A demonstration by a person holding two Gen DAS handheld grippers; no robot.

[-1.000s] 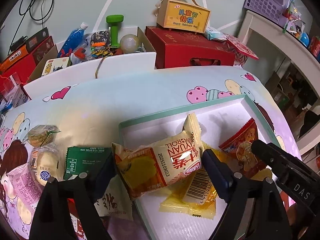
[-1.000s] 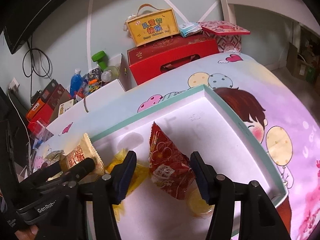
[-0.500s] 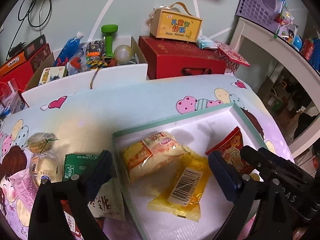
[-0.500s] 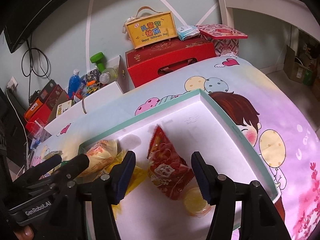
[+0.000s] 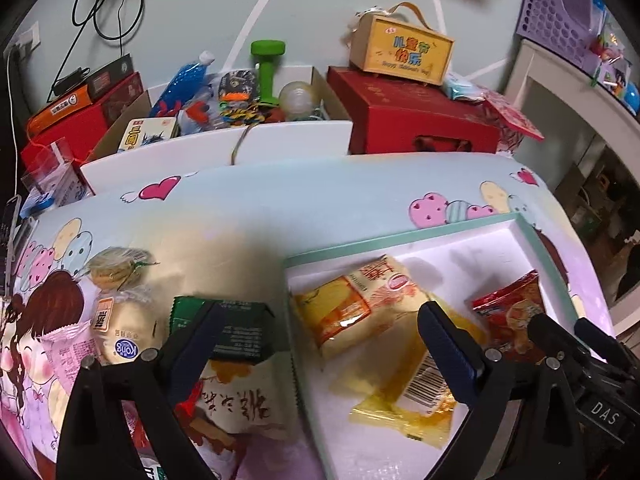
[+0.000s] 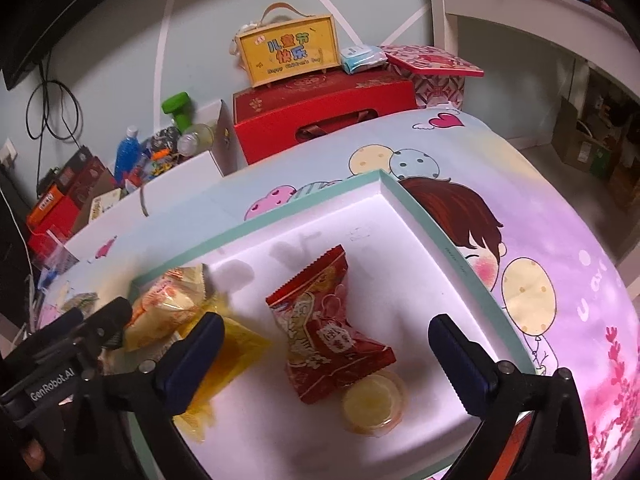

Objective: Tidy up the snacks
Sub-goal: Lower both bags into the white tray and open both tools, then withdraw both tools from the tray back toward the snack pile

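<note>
A: We've got a pale green wall (image 5: 192, 4) with white stripes, black cable (image 5: 108, 4) hanging.
B: We also see a white shelf unit (image 6: 500, 4) on the right, cartoon-print bench (image 6: 560, 240), dim light.

Both tongs are matte black with dark blue ribbed pads (image 5: 448, 344) and silver screws; the left tongs (image 6: 60, 344) read "GenRobot.AI", the right tongs (image 5: 580, 364) "DAS".

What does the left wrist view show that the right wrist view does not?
Only the left wrist view shows the loose snacks on the tablecloth beside the tray: the green packet and the pink packet. Only the right wrist view shows the jelly cup by the red packet. Both show the tray, the bread roll and the yellow packet.
</note>
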